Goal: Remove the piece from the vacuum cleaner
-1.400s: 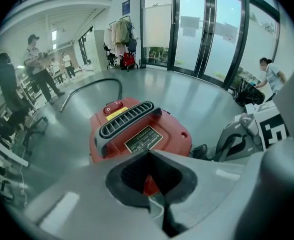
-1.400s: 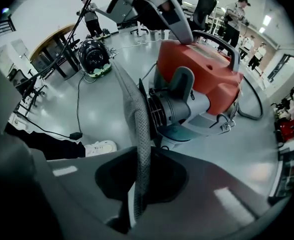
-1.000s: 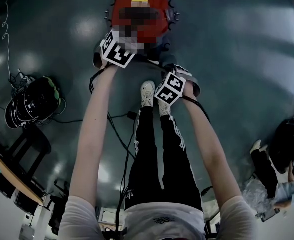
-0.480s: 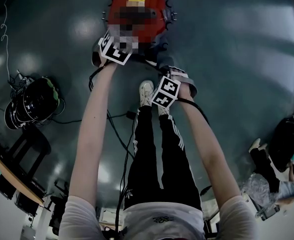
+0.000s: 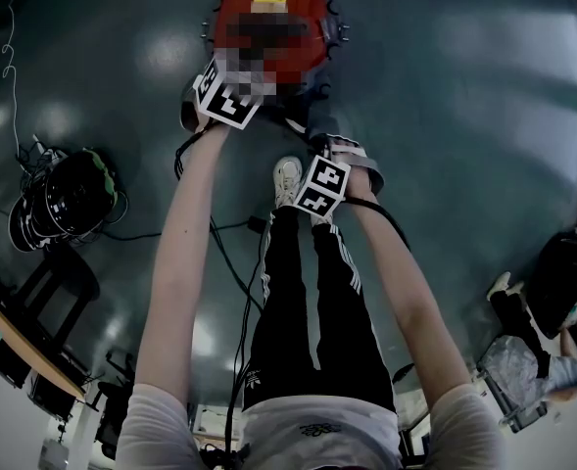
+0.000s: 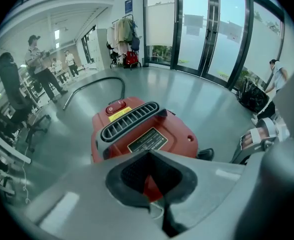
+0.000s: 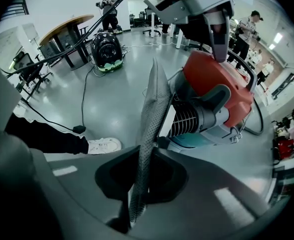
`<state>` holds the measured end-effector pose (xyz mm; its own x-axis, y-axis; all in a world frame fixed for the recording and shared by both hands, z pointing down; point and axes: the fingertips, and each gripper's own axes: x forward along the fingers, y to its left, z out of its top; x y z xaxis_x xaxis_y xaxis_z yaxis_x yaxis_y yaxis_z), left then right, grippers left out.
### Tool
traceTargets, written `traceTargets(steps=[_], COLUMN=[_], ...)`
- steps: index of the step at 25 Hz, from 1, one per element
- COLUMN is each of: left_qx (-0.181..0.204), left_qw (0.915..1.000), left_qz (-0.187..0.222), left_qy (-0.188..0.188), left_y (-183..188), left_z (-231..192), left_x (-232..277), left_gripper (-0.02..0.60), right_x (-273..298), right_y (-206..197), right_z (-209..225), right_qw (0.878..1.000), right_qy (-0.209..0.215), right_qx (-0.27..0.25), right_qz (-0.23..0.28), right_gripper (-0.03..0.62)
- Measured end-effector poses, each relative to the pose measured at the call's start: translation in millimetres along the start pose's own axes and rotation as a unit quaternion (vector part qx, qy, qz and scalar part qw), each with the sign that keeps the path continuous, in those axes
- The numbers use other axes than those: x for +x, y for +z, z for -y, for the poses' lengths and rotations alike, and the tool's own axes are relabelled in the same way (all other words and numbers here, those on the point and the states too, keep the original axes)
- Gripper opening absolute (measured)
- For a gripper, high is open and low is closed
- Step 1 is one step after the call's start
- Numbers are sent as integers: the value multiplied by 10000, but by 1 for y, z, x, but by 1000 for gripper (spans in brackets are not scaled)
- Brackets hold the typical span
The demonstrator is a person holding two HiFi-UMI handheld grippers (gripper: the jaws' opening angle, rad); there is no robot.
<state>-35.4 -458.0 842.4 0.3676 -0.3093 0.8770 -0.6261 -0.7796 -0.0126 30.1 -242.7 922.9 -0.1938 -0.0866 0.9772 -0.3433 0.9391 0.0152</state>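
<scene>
The right gripper (image 7: 139, 184) has drawn back from the machine toward the person's feet, while the left gripper (image 6: 154, 194) has stayed on it. On the glossy grey floor (image 5: 464, 116), the red vacuum cleaner (image 5: 303, 27) stands at 12 o'clock in the head view. A black round machine (image 5: 72, 192) with tangled cables sits well apart at 9 o'clock. The left tongs are closed on the cleaner's red top. The right tongs, at about 5 o'clock of the cleaner, pinch a thin grey mesh-textured piece (image 7: 151, 114) edge-on. It rises from between the jaws, off the body, with the cleaner's ribbed black cylinder (image 7: 194, 119) just behind it. A white shoe (image 5: 289, 182) lies just beside the right gripper, at its 9 o'clock.
</scene>
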Motion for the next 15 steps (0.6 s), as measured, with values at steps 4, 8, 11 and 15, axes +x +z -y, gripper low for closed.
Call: traceTargets(steps=[4,8,11,15], left_qx=[-17,-85,-208,-879], left_qw=[10000,9999,9996,9954], left_qz=[4,69,196,356], left_qy=[10,-12,72,164], left_y=[-1,0,1,-2], left_z=[-1,0,-4,-6], left_x=[0,0,-1,-3], left_gripper=[2,2,2,2], right_x=[10,18,15,7], right_y=[-12,-42,-42,-43], right_z=[-52,-99,-91,-73], right_qw=[9955,9940,9957,9963], right_qy=[712,946,865,754], right_qx=[-554,-308,64,313], right_qz=[-282,-447,-315,-275], right_gripper=[37,37,37,37])
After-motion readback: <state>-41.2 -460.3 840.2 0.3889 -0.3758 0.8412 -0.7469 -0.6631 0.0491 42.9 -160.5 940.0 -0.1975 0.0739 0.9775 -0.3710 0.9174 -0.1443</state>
